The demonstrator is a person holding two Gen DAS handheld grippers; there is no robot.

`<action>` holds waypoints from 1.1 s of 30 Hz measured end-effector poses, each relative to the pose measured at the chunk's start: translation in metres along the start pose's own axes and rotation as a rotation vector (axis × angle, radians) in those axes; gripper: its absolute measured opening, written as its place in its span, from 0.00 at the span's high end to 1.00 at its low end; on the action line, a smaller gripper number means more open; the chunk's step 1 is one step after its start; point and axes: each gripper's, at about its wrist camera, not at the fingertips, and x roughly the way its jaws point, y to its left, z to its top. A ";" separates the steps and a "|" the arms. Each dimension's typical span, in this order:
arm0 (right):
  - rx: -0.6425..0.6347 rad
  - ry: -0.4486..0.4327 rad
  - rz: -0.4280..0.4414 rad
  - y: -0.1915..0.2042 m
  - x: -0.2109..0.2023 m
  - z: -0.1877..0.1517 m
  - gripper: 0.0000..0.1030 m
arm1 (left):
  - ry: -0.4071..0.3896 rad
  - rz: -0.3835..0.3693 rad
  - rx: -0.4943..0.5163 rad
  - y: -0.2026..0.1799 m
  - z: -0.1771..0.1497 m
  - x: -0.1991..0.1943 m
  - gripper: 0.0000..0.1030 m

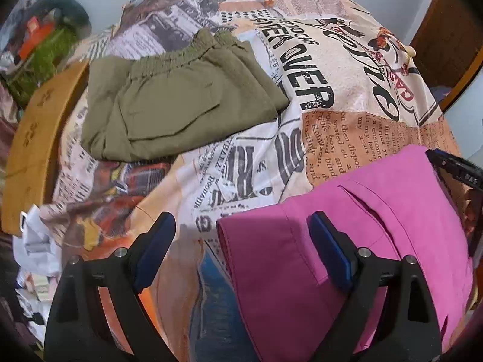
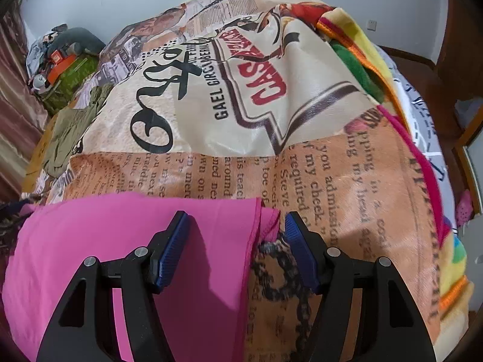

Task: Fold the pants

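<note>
Pink pants lie on a bed covered by a newspaper-print sheet. In the left wrist view my left gripper is open, its jaws straddling the pants' left edge just above the cloth. In the right wrist view the pink pants fill the lower left, and my right gripper is open, its jaws astride the pants' right edge. Neither gripper holds cloth. Folded olive-green pants lie further back on the bed; they also show in the right wrist view.
A wooden bed frame runs along the left. A cluttered pile sits at the far left corner. A colourful striped blanket lies on the right side of the bed. A dark wooden door stands at the right.
</note>
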 end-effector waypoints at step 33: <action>-0.179 0.060 -0.164 0.028 -0.003 -0.001 0.95 | -0.134 0.198 0.062 -0.005 -0.011 -0.038 0.46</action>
